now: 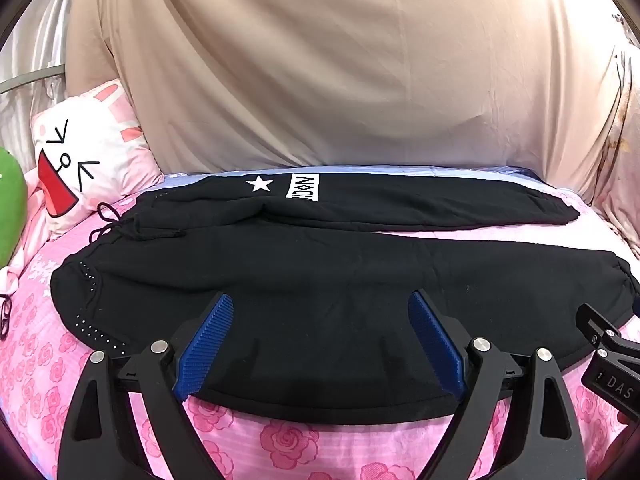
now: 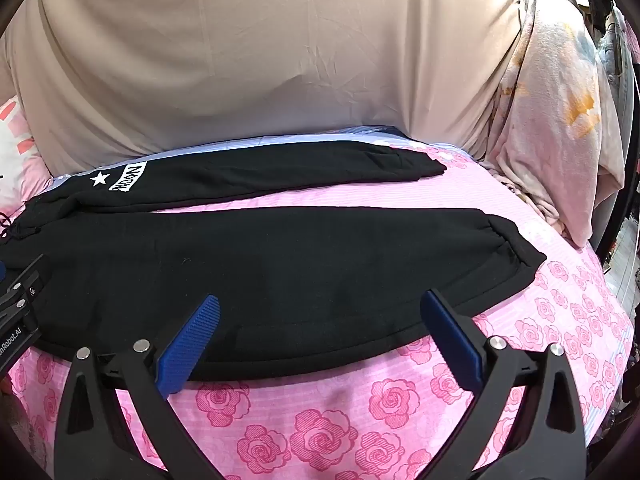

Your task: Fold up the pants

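Jaws wide on both: left gripper (image 1: pixel 320 344) and right gripper (image 2: pixel 320 340) side by side over the near leg of black sweatpants (image 2: pixel 256 264), holding nothing. Spread flat across rose-print pink bedsheet (image 2: pixel 320 420), legs parted, beige curtain (image 2: pixel 260 60) behind

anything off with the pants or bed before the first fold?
Minor only. The black pants lie flat on the rose-print sheet, legs splayed apart with a pink gap between them. The drawstring trails loose toward the cartoon pillow. Left hand-held gripper and right hand-held gripper are open.
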The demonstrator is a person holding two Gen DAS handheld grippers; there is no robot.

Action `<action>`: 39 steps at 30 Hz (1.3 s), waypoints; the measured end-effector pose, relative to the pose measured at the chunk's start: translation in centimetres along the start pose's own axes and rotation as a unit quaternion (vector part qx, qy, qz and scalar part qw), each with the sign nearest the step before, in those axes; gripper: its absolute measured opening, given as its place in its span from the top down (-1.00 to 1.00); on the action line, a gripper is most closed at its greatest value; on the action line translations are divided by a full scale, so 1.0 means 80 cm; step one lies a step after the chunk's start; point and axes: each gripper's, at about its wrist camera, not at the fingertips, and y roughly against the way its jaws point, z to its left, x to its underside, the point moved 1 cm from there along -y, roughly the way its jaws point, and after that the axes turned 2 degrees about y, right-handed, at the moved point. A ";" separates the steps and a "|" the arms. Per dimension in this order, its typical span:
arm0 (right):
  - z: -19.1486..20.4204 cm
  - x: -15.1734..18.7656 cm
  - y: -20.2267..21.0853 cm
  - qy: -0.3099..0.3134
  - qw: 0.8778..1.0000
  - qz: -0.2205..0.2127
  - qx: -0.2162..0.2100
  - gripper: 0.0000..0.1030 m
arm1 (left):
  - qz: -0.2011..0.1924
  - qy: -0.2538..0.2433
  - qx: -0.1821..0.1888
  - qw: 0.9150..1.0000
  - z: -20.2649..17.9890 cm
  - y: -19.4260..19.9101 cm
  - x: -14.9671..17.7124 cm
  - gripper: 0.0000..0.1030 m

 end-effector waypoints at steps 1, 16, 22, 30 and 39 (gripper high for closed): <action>0.000 0.000 0.000 0.000 1.000 0.000 0.000 -0.91 | 0.000 0.000 0.000 1.000 0.000 0.000 0.000 -0.69; 0.000 -0.001 0.000 0.000 1.000 0.000 0.000 -0.91 | 0.003 -0.001 0.001 1.000 -0.003 -0.001 0.002 -0.69; 0.000 -0.001 0.001 -0.001 1.000 0.000 0.000 -0.91 | 0.006 -0.001 0.001 1.000 -0.004 -0.001 0.004 -0.69; 0.000 -0.001 0.001 -0.001 1.000 -0.001 -0.001 -0.91 | 0.007 -0.002 0.000 1.000 -0.004 -0.001 0.004 -0.69; 0.000 -0.001 0.002 -0.002 1.000 -0.001 -0.001 -0.91 | 0.009 -0.002 0.000 1.000 -0.004 -0.001 0.005 -0.69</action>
